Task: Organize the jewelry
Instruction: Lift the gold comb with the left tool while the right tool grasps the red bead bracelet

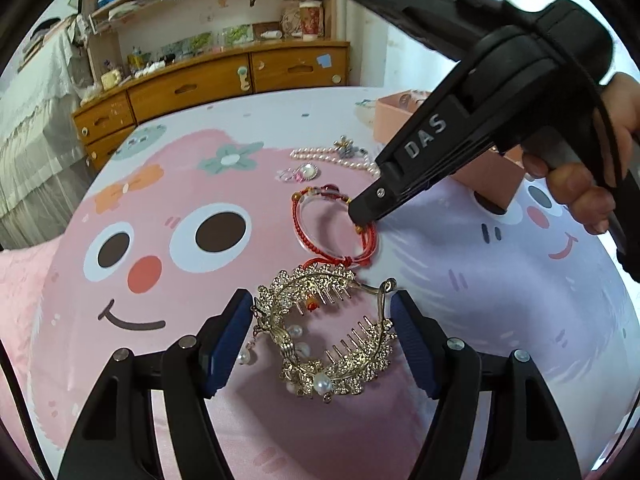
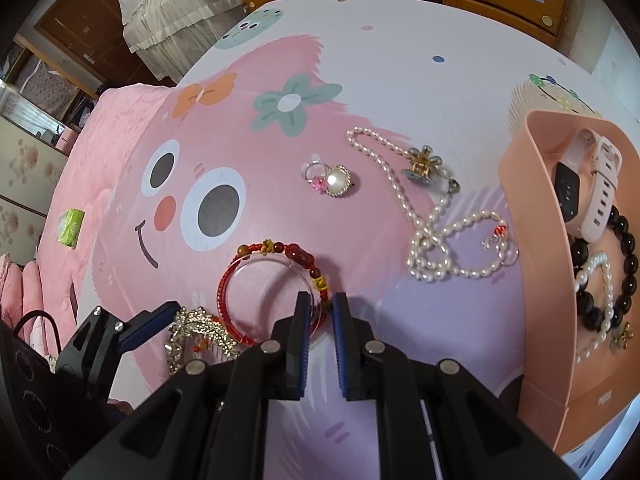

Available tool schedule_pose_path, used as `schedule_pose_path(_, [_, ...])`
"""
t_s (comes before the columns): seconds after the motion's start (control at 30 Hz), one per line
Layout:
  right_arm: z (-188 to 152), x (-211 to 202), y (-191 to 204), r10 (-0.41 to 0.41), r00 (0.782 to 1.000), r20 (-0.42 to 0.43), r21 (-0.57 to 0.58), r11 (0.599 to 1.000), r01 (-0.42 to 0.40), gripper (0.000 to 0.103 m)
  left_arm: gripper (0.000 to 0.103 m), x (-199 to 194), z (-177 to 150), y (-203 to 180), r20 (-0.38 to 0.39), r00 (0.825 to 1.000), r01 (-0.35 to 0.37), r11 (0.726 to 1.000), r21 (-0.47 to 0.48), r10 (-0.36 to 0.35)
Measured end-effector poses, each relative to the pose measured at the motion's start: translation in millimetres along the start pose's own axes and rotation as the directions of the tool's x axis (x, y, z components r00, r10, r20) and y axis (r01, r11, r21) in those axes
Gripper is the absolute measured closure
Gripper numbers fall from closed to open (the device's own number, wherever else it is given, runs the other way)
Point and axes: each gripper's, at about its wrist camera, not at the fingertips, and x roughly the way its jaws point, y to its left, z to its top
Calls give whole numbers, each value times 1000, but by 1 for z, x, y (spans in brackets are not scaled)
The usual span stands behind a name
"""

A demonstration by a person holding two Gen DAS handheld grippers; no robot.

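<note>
**A:** Well, where does the gold hair comb [image 1: 308, 280] sit, and which way does it run?

**B:** Low in the centre of the left wrist view, on the cartoon-printed worktop [image 2: 400, 60]. Its long axis runs side to side across the frame. It has two curved rows of teeth; the upper row points down and to the right, the lower row points up. The left hand-held gripper [image 1: 322, 300] has a blue pad pressed against each end, so it is pinching the comb.

**A:** And the red bracelet [image 2: 230, 280]?

**B:** It lies flat around a clear ring, just above the comb, with its beads on the upper side. The right hand-held gripper [image 2: 321, 308] is nearly pressed together on the bracelet's edge, by the yellow knot.

**A:** What does only the right wrist view show?

**B:** The inside of the pink box [image 2: 532, 240] at the right edge, holding a pale watch [image 2: 600, 184] and a black bead bracelet [image 2: 628, 272]. It also shows the whole pearl necklace [image 2: 400, 196]. It catches only a corner of the comb, at lower left.

**A:** And only the left?

**B:** The person's hand [image 1: 592, 184] at the right edge, fingers curled around the right gripper's handle. That gripper slants steeply down from the upper right to the bracelet.
</note>
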Motion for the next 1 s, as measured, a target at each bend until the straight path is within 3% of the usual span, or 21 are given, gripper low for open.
schedule_pose_path(0.13, [-3,-2,3,-11,1000,-8,-28,1000,10,93,34,-12,1,-7,52,999,-7,1000,26,5])
schedule_pose_path(0.17, [-4,-2,3,-12,1000,-11,-31,999,11,93,41,-14,1,-8,63,998,-8,999,31,6])
schedule_pose_path(0.2, [-4,-2,3,-27,1000,-14,-39,999,27,93,85,-19,1,-9,86,995,-46,998,35,43])
schedule_pose_path(0.23, [-5,-3,4,-37,999,-20,-49,998,36,93,93,-18,2,-8,63,997,-38,999,31,36])
schedule_pose_path(0.33, [-9,-4,5,-48,998,-31,-76,996,46,93,94,-20,4,1,59,998,-25,1000,-9,25])
schedule_pose_path(0.47, [-11,-5,2,-55,998,-43,-74,996,51,93,94,-13,4,11,-3,1000,-15,999,-45,15])
schedule_pose_path(0.5, [-11,-6,1,-59,997,-45,-70,996,56,93,91,-12,3,12,-15,1000,-8,999,-48,7])
schedule_pose_path(0.57, [-12,-7,1,-69,996,-47,-66,996,66,93,76,-12,2,11,-41,999,3,1000,-31,-4])
schedule_pose_path(0.63, [-13,-7,-1,-75,996,-49,-58,996,72,93,41,-14,0,5,-55,998,8,1000,14,-8])
schedule_pose_path(0.73, [-16,-9,-6,-73,996,-51,-38,997,71,93,18,-23,-3,-3,-34,999,14,998,66,-12])
schedule_pose_path(1.0, [-24,-14,-15,-80,995,-67,-25,997,78,92,15,-6,-9,-21,-127,992,25,988,153,-6])
